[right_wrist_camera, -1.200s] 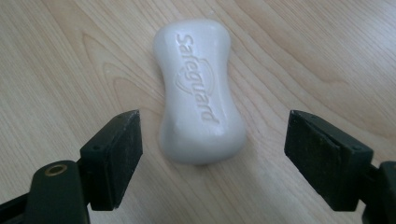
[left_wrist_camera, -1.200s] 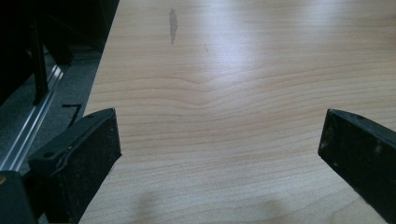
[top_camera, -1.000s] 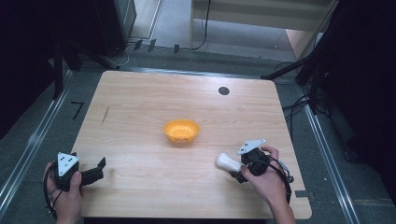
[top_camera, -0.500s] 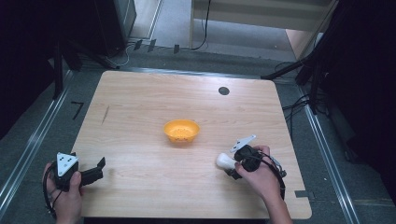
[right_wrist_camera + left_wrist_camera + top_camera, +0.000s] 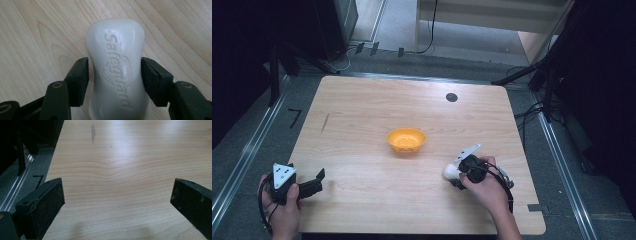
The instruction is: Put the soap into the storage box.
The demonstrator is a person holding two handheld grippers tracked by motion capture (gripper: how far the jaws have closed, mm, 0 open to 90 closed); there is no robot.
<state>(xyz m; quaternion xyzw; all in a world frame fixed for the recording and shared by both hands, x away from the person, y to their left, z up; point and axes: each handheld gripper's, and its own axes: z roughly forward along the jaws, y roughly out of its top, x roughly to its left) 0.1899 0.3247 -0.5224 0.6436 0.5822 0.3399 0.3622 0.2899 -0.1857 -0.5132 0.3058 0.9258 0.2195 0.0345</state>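
Right claw [image 5: 113, 80] closer around soap [image 5: 116, 65]

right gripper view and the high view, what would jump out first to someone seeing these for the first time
The white soap bar stands out first, lying on the wooden table at its near right, with the right gripper astride its narrow waist; the jaws have just been closing and the pads sit against its sides. Next comes the orange bowl, alone at the table's middle. The left gripper waits wide open at the near left corner.

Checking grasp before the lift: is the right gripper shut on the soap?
Shut on it: the right gripper's jaws, just closing, press both sides of the soap at its waist.
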